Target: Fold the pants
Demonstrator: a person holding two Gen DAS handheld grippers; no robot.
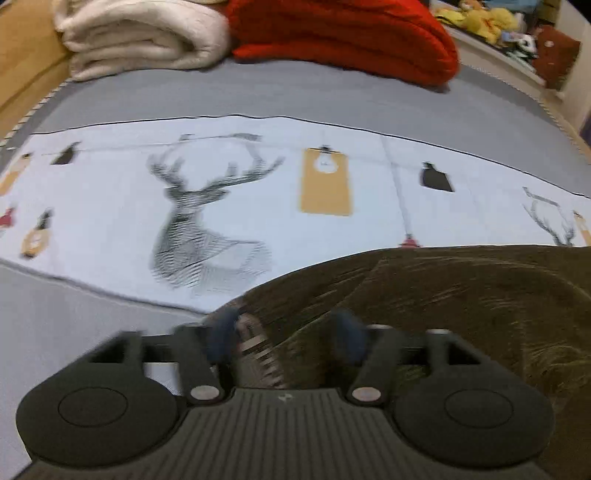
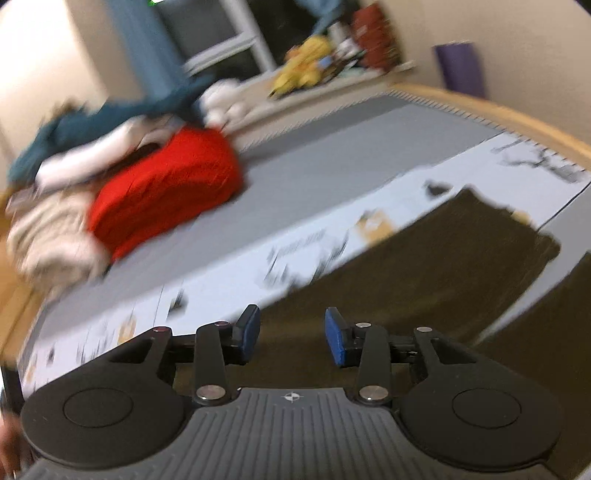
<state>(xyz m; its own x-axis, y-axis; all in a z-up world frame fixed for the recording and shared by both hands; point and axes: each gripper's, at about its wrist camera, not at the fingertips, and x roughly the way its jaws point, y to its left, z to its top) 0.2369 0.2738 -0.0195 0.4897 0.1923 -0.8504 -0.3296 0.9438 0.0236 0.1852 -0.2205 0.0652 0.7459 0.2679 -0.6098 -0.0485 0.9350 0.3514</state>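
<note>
Dark olive-brown pants lie on the bed at the lower right of the left wrist view. Their striped waistband edge sits under the gap of my left gripper, whose blue pads stand wide apart and press on nothing. In the right wrist view the pants lie flat and stretch away to the right. My right gripper hovers above them, its pads apart with nothing between them. Both views are motion-blurred.
The bed has a grey sheet and a white band printed with deer. At its far side lie a folded cream blanket and a red blanket. A wooden bed frame edges the bed, and a cluttered windowsill runs behind it.
</note>
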